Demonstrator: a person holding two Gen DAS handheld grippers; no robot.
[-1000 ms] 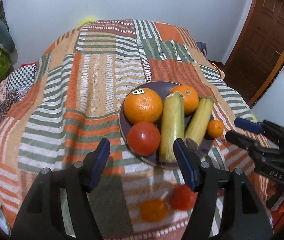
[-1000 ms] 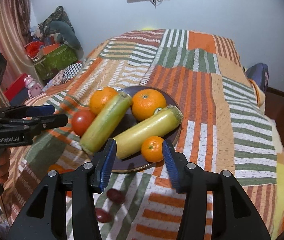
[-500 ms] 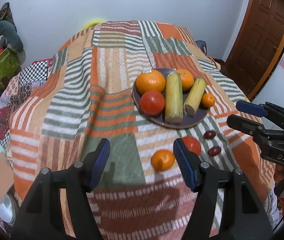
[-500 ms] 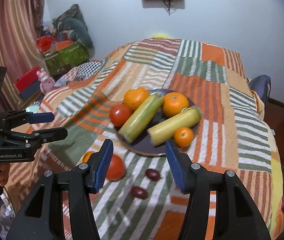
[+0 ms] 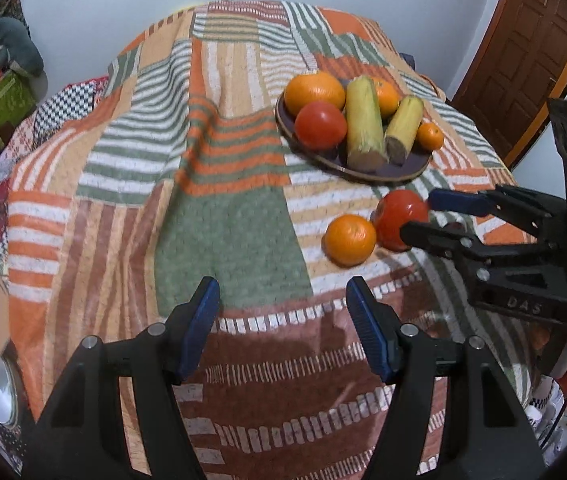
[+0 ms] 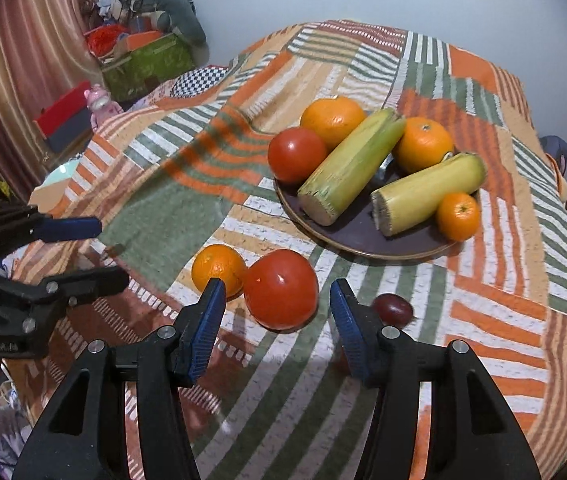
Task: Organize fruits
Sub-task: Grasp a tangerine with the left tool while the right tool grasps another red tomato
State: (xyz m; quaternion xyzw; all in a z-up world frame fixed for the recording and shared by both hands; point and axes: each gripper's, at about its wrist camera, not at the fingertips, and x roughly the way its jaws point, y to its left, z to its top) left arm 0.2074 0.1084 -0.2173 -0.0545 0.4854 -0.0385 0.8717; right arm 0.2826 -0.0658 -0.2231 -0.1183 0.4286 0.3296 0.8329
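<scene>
A dark plate (image 6: 363, 232) (image 5: 331, 162) on the striped blanket holds oranges, a tomato (image 6: 296, 155) and two corn cobs (image 6: 349, 166). On the blanket in front of it lie a loose tomato (image 6: 280, 289) (image 5: 399, 218), a loose orange (image 6: 218, 269) (image 5: 349, 239) and a small dark red fruit (image 6: 393, 308). My right gripper (image 6: 277, 322) (image 5: 423, 218) is open, its fingers on either side of the loose tomato, just short of it. My left gripper (image 5: 285, 320) (image 6: 95, 252) is open and empty over the blanket, left of the loose fruit.
The blanket (image 5: 223, 200) covers a raised surface that drops off at the near edge. A green box (image 6: 143, 64) and toys lie on the floor to the left. A wooden door (image 5: 515, 60) stands to the right.
Both grippers pulled back from the plate toward the near edge, then the right one came down around the loose tomato. The loose fruits came into view.
</scene>
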